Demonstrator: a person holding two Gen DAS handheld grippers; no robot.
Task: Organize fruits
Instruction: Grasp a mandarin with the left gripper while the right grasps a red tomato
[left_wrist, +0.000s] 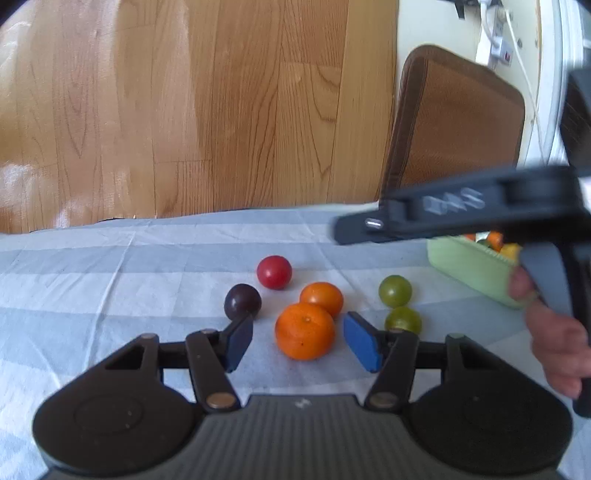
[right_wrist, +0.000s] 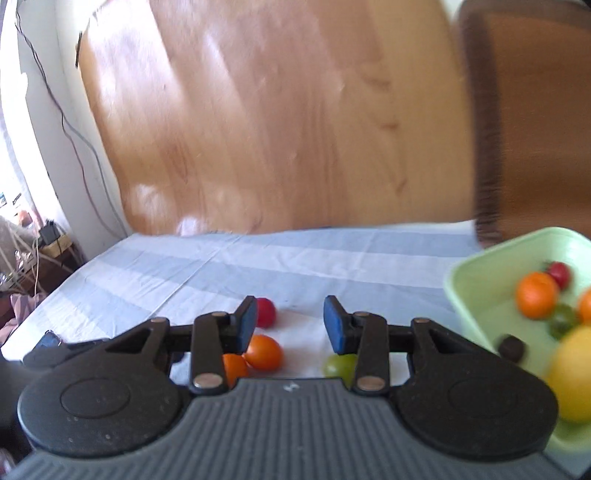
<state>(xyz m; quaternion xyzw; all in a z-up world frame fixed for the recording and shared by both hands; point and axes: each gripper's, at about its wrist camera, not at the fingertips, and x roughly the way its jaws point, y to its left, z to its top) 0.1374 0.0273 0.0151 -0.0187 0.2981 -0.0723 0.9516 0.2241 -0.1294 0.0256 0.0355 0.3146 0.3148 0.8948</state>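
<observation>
My left gripper (left_wrist: 298, 341) jaws spread, mandarin (left_wrist: 304, 331) on cloth btwn pads, untouched. Right gripper (right_wrist: 290, 323) jaws apart, empty, tilted down; green tray (right_wrist: 476, 291) w/ fruit at right.

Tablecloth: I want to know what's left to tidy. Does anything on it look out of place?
Yes. Six fruits lie loose on the tablecloth outside the green tray: a mandarin, an orange tomato, a red one, a dark one, two green ones. Nothing looks spilled or damaged.
</observation>
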